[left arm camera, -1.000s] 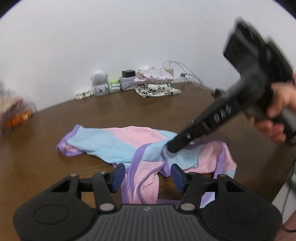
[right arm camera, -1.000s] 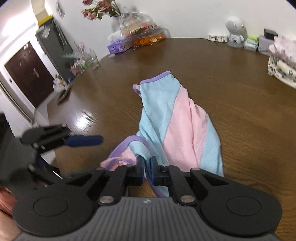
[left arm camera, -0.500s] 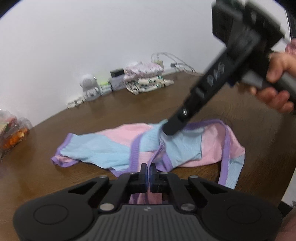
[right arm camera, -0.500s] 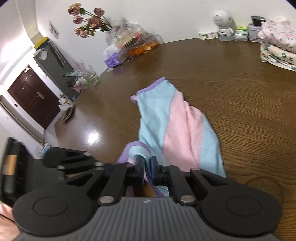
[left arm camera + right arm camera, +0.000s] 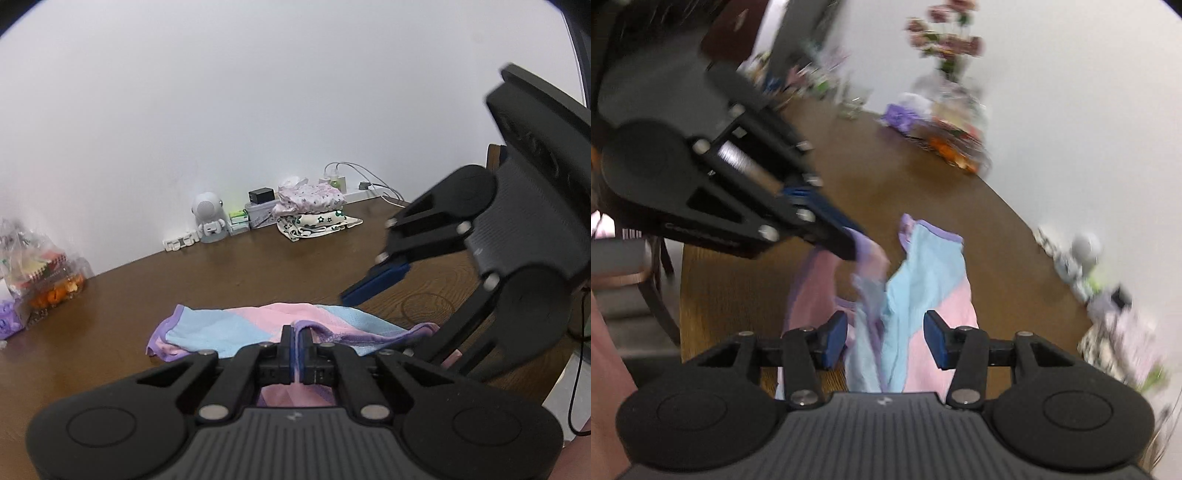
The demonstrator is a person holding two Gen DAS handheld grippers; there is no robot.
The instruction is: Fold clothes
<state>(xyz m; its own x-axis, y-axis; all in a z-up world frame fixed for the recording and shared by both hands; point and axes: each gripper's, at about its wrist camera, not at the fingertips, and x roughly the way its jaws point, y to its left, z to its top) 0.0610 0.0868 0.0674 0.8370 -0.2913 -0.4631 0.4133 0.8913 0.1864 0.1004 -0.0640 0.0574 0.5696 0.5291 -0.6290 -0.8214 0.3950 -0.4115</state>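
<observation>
A pink and light-blue garment (image 5: 236, 325) with purple trim lies crumpled on the brown wooden table (image 5: 177, 277). My left gripper (image 5: 296, 332) is shut on a purple-trimmed edge of it and holds that edge a little above the table. The right wrist view shows the same grip from the side, with the left gripper (image 5: 851, 245) pinching the purple hem. My right gripper (image 5: 885, 334) is opening. The garment (image 5: 923, 273) hangs between its blue pads (image 5: 834, 338), which do not press on it. One right finger (image 5: 373, 284) shows in the left wrist view.
A stack of folded clothes (image 5: 314, 212), a small white robot figure (image 5: 207, 218) and cables stand along the far wall. A bag of snacks (image 5: 40, 273) and a vase of flowers (image 5: 951, 51) sit at the table's left end. A chair (image 5: 653, 280) stands beside the table edge.
My left gripper closed on the garment's purple edge and rose with it. My right gripper let go of the cloth, rolled, swung aside and spread its jaws.
</observation>
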